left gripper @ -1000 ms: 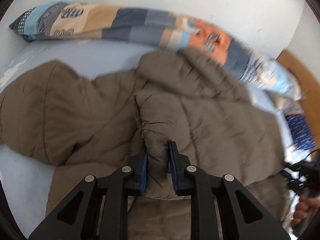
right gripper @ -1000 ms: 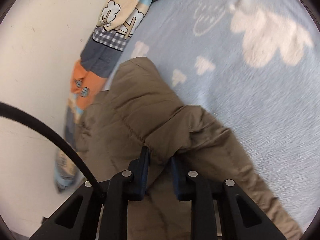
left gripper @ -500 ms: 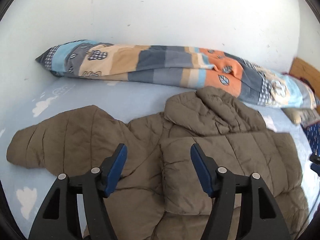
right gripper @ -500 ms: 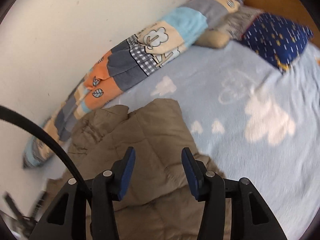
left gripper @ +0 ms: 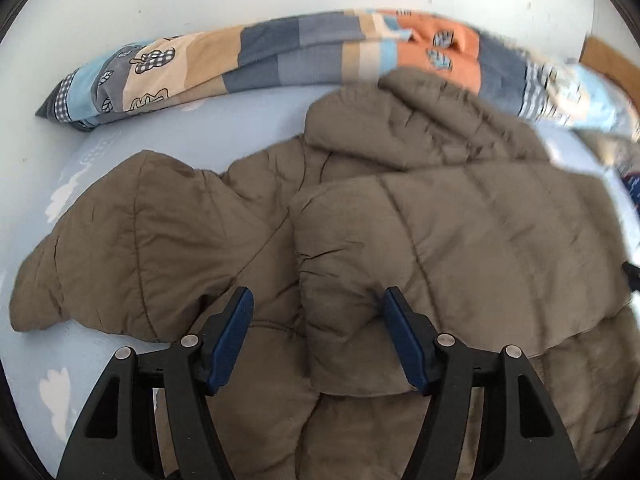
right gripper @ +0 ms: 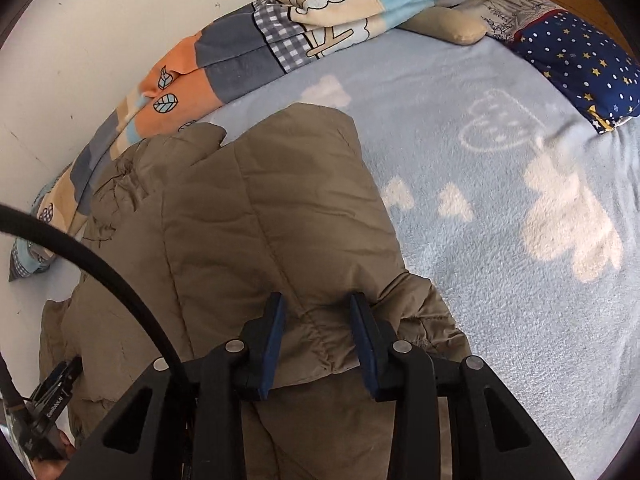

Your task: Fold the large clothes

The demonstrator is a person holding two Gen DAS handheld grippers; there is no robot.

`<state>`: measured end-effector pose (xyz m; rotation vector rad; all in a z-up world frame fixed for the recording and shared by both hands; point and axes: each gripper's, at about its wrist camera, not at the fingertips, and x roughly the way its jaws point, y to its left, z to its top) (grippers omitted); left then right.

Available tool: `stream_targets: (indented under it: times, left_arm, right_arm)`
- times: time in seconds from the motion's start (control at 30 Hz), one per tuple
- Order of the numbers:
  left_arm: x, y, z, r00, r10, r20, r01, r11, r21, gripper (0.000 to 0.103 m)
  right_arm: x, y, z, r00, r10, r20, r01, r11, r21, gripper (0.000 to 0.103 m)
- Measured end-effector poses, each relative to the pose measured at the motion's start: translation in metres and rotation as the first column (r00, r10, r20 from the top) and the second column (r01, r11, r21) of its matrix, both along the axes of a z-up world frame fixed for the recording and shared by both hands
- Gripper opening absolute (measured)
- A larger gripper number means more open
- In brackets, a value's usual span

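A large brown quilted jacket (left gripper: 440, 216) lies on the blue bed sheet (left gripper: 48, 184). One sleeve is folded across its body; the other sleeve (left gripper: 120, 240) lies spread out to the left. The hood (left gripper: 400, 120) points toward the wall. My left gripper (left gripper: 318, 332) is open and empty just above the folded sleeve's cuff. In the right wrist view the jacket (right gripper: 240, 220) fills the left half. My right gripper (right gripper: 318, 344) is open over the gathered cuff (right gripper: 316, 340) of the folded sleeve, which lies between the pads without being pinched.
A patchwork duvet roll (left gripper: 280, 56) lies along the white wall, also seen in the right wrist view (right gripper: 248, 52). A navy starred pillow (right gripper: 580, 64) and a beige cushion (right gripper: 448, 24) sit at the bed head. A black cable (right gripper: 100, 264) crosses the right view.
One second ago both grippers were shut on the sleeve. They opened, let it drop onto the jacket body, drew back, and are now lower and closer to the jacket.
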<state>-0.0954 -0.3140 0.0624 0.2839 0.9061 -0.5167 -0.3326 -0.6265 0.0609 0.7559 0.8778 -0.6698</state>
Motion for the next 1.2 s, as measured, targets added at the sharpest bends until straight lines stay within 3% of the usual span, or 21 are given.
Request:
stream_targets:
  times: [0.17, 0.4, 0.6, 0.77, 0.87, 1.03, 1.2]
  left_arm:
    - [-0.007, 0.016, 0.027, 0.999, 0.013, 0.039, -0.012, 0.999, -0.04, 0.069]
    - [0.003, 0.063, 0.049, 0.995, 0.097, 0.036, -0.094, 0.993, -0.074, 0.069]
    - [0.02, 0.103, 0.051, 0.987, 0.163, -0.005, -0.162, 0.982, -0.096, 0.069]
    - [0.034, 0.127, 0.052, 0.98, 0.196, -0.022, -0.197, 0.975, -0.106, 0.069]
    - [0.045, 0.148, 0.052, 0.971, 0.235, -0.046, -0.24, 0.962, -0.128, 0.069]
    - [0.057, 0.179, 0.057, 0.956, 0.283, -0.076, -0.292, 0.943, -0.16, 0.069]
    - [0.072, 0.21, 0.061, 0.924, 0.358, -0.132, -0.379, 0.9, -0.214, 0.069]
  right_arm:
    - [0.001, 0.013, 0.03, 0.998, 0.012, 0.059, -0.01, 0.999, -0.039, 0.037]
    - [0.031, 0.062, 0.043, 0.988, 0.144, 0.047, -0.141, 0.987, -0.073, 0.037]
    - [0.066, 0.107, 0.027, 0.961, 0.273, -0.038, -0.275, 0.948, -0.161, 0.04]
    - [0.083, 0.108, -0.003, 0.947, 0.295, -0.126, -0.309, 0.945, -0.11, 0.042]
    - [0.086, 0.112, 0.008, 0.949, 0.289, -0.13, -0.306, 0.942, -0.139, 0.042]
    - [0.093, 0.138, 0.035, 0.94, 0.335, -0.058, -0.34, 0.919, -0.201, 0.042]
    - [0.104, 0.183, 0.047, 0.892, 0.451, -0.036, -0.447, 0.866, -0.224, 0.042]
